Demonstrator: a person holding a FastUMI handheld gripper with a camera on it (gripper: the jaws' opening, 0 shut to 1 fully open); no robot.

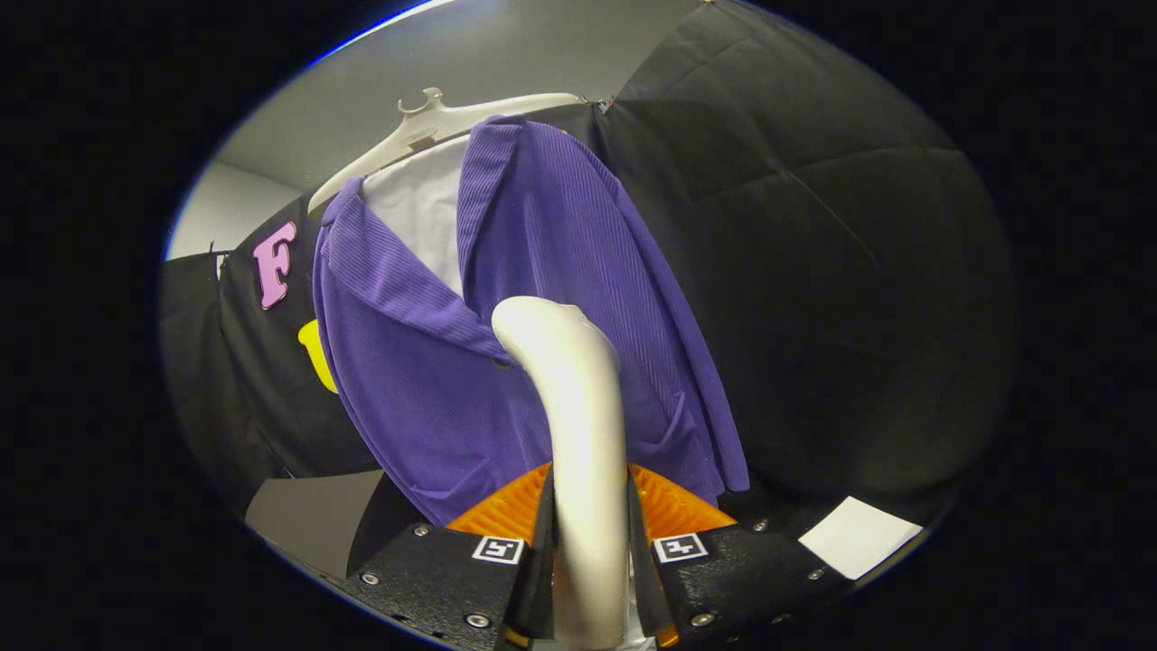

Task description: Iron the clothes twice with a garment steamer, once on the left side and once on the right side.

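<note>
A claw [589, 542] grips the handle of a pale steamer [574, 398], both fingers pressed against its sides; the tool rises from between them and curves forward, its head turned toward a purple shirt [560, 271] just beyond; whether the head touches the cloth cannot be told from here. The shirt hangs open-collared on a white hanger [425, 122] against the booth's black wall, a white lining [425, 212] showing at the neck; the steamer's head sits about mid-chest, near the front opening just below the collar. By the look of it a pass over the front is in hand, though which of the two sides cannot be settled; the next move calls for a firm hold, the head kept close to the fabric, and a steady stroke along one front panel.
</note>
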